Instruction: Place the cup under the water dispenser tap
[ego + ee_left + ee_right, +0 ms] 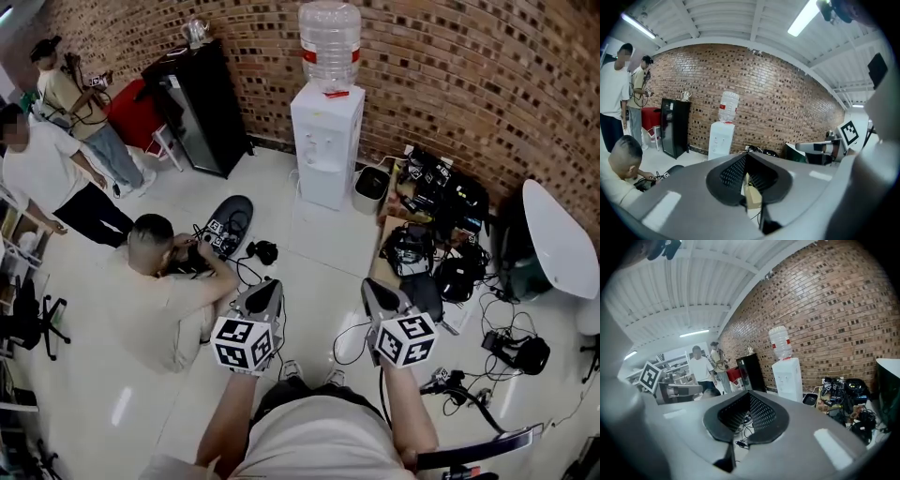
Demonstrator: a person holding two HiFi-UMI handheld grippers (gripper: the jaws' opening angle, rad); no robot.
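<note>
The white water dispenser (326, 141) stands against the brick wall across the room, with a clear bottle (329, 42) on top. It also shows in the left gripper view (721, 138) and the right gripper view (788, 378). My left gripper (265, 284) and right gripper (372, 284) are held side by side in front of me, pointing toward the dispenser and far from it. Both are shut with nothing between the jaws, as seen at the left gripper (746, 154) and the right gripper (750, 393). No cup shows in any view.
A person (159, 300) crouches on the floor just left of my left gripper, working on cabled gear. Two people (42, 173) stand far left. A black cabinet (199, 108) is left of the dispenser, and a small bin (371, 190) and a pile of equipment (436, 225) are to its right. A white round table (561, 239) is far right.
</note>
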